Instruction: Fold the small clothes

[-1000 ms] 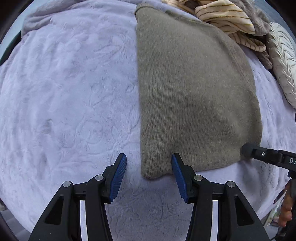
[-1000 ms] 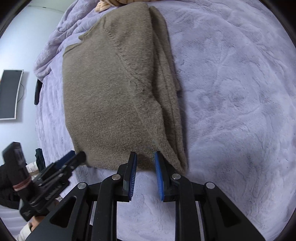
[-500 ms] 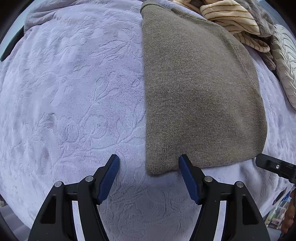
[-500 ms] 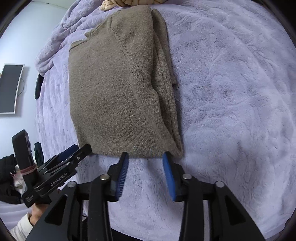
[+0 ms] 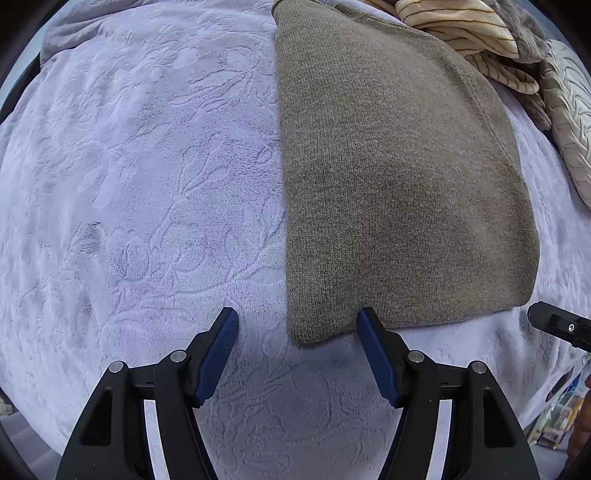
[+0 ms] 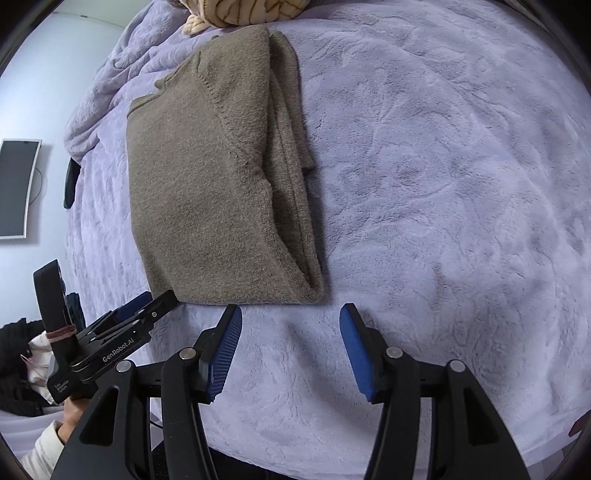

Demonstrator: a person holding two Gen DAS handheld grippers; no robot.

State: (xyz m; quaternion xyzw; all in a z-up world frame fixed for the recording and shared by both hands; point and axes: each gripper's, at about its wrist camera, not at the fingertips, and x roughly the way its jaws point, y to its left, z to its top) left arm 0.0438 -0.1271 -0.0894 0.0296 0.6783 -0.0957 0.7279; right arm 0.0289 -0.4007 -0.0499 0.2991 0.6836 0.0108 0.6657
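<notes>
A folded taupe knit sweater (image 5: 399,177) lies flat on the lilac plush blanket (image 5: 140,177). My left gripper (image 5: 297,325) is open and empty, its jaws either side of the sweater's near left corner, just short of it. In the right wrist view the sweater (image 6: 207,192) shows its folded layers along the right edge. My right gripper (image 6: 290,319) is open and empty, just in front of the sweater's near right corner. The left gripper also shows in the right wrist view (image 6: 147,302), and the right gripper's tip in the left wrist view (image 5: 554,325).
A pile of striped cream clothes (image 5: 461,26) and a ribbed white garment (image 5: 569,110) lie beyond the sweater at the far right. A monitor (image 6: 14,188) hangs on the wall at left. The blanket (image 6: 443,184) stretches wide to the right.
Both grippers have opened wider and drawn back from the sweater's near edge. The sweater has stayed flat on the blanket.
</notes>
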